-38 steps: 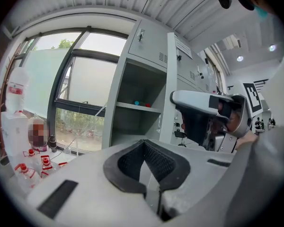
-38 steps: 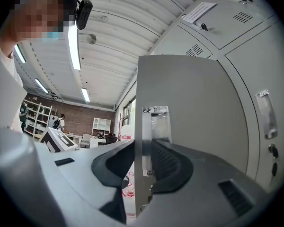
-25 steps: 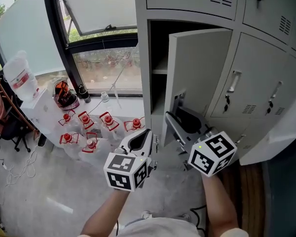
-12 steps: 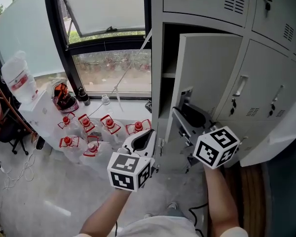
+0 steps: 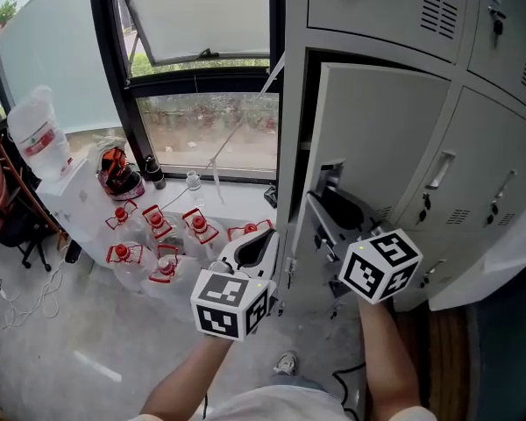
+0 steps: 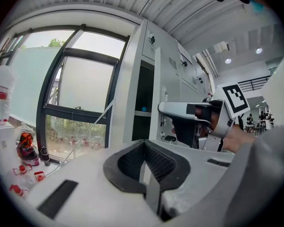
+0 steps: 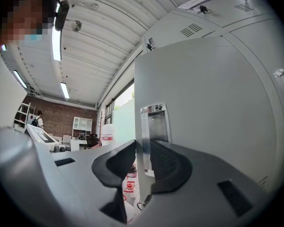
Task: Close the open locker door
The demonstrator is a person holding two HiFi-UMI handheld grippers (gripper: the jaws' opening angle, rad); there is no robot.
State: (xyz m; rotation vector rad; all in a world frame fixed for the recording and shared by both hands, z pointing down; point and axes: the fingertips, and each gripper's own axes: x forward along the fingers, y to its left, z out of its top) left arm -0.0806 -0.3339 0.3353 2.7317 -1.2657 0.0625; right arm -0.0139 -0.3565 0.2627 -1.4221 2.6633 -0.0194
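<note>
The open grey locker door (image 5: 377,139) stands swung out from its dark compartment (image 5: 311,112). My right gripper (image 5: 320,209) is at the door's free edge, low down by the latch plate. In the right gripper view the door (image 7: 203,103) edge runs between the two pads of the right gripper (image 7: 142,152), which press on it; its jaws have just been closing on that edge. My left gripper (image 5: 261,235) hovers left of the locker, apart from the door. In its own view the left gripper (image 6: 146,150) is shut with nothing in it.
Closed lockers (image 5: 473,174) flank the open one on the right and above. Several red-capped bottles (image 5: 158,231) lie on the floor under the window (image 5: 202,139). A large water jug (image 5: 37,134) stands at the left. A pale panel (image 5: 500,261) juts out at lower right.
The locker and its door have slid rightward in the head view as both grippers moved. The right gripper has stayed at the door's edge; the left one remains beside it.
</note>
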